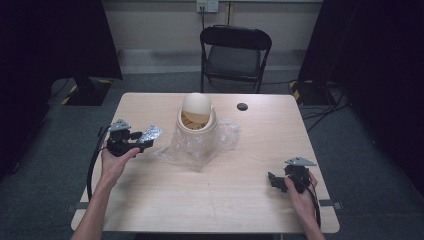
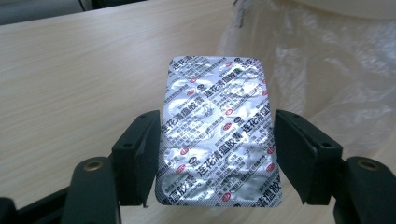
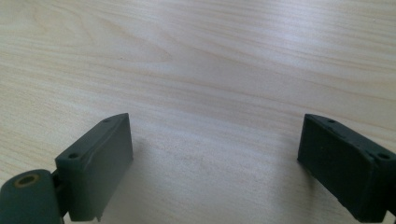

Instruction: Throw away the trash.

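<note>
Left gripper [image 1: 141, 141], held in the person's left hand [image 1: 114, 162] over the left part of the pale wood-grain bench [image 1: 165, 205]: its two black fingers [image 2: 140, 156] stood on either side of a silver foil blister pack of tablets printed with red and black characters [image 2: 217, 130]. The left finger pressed the pack's edge. On the right a thin gap seemed to show between foil and finger, so the hold looked light; I could not tell how firm it was. From above, the pack [image 1: 150, 133] sat clear of the bench, just left of the crumpled clear plastic bag [image 1: 197, 145].

Risk, as I judged it: a thin, slick sheet pinched only by its edges could bow or slip and drop to the bench, or twist if the hand tilted. Squeezing harder might crease it or crush tablets. Carried rightward, its corner could catch the loose plastic and drag it.

Centre: a cream-coloured round bin with a domed swing lid [image 1: 197, 117] stood on or in the bag; which, I could not make out. Its opening was dark and its contents unreadable. A small black round disc [image 1: 242, 106] lay beyond it, unidentifiable.

Right gripper [image 1: 278, 181], near the bench's right front corner: fingers [image 3: 95, 161] spread wide, nothing between them, bare wood beneath. Whether it rested on the bench or hung just above was unclear.

The pack's lower end was cut off and its blister side hidden, so how many tablets remained was unknown.
</note>
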`<state>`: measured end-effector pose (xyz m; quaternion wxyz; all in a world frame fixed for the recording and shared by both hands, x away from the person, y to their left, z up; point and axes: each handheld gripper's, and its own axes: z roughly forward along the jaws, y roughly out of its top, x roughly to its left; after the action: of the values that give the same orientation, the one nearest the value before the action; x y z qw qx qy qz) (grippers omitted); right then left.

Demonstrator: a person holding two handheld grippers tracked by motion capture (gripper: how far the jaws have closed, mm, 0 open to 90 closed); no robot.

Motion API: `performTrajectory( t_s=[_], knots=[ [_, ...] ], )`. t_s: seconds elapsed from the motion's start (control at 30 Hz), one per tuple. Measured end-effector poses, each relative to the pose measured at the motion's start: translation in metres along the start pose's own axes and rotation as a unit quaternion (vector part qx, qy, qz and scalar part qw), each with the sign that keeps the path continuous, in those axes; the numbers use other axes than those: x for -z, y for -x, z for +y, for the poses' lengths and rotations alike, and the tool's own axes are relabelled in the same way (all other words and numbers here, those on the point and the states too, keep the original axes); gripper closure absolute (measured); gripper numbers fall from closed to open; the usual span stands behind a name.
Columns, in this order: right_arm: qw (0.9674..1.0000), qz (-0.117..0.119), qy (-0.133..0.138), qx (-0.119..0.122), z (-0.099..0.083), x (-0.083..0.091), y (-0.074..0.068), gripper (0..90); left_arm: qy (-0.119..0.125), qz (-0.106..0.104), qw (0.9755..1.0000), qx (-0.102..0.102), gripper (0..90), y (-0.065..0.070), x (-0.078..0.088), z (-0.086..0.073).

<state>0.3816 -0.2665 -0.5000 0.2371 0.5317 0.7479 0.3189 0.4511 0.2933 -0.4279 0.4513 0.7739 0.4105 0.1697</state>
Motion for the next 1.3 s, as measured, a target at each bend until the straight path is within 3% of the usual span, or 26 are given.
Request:
performTrajectory(
  t_s=[0.3, 0.47, 0.77, 1.13, 1.3],
  knots=[
    [1.0000, 0.000, 0.000, 0.000, 0.000, 0.000, 0.000, 9.4, 0.026, -0.025, 0.9992, -0.015, 34.2, 0.020, 0.013, 0.016],
    [1.0000, 0.000, 0.000, 0.000, 0.000, 0.000, 0.000, 9.4, 0.025, -0.028, 0.9991, -0.019, 34.2, 0.024, 0.016, 0.020],
    [1.0000, 0.000, 0.000, 0.000, 0.000, 0.000, 0.000, 9.4, 0.047, -0.056, 0.9966, -0.039, 34.2, 0.045, 0.024, 0.039],
    [1.0000, -0.001, 0.000, 0.000, 0.000, 0.000, 0.000, 9.4, 0.047, -0.076, 0.9940, -0.063, 34.2, 0.061, 0.019, 0.056],
    [1.0000, 0.000, 0.000, 0.000, 0.000, 0.000, 0.000, 9.4, 0.030, -0.087, 0.9935, -0.067, 34.2, 0.065, 0.003, 0.061]
  ],
)
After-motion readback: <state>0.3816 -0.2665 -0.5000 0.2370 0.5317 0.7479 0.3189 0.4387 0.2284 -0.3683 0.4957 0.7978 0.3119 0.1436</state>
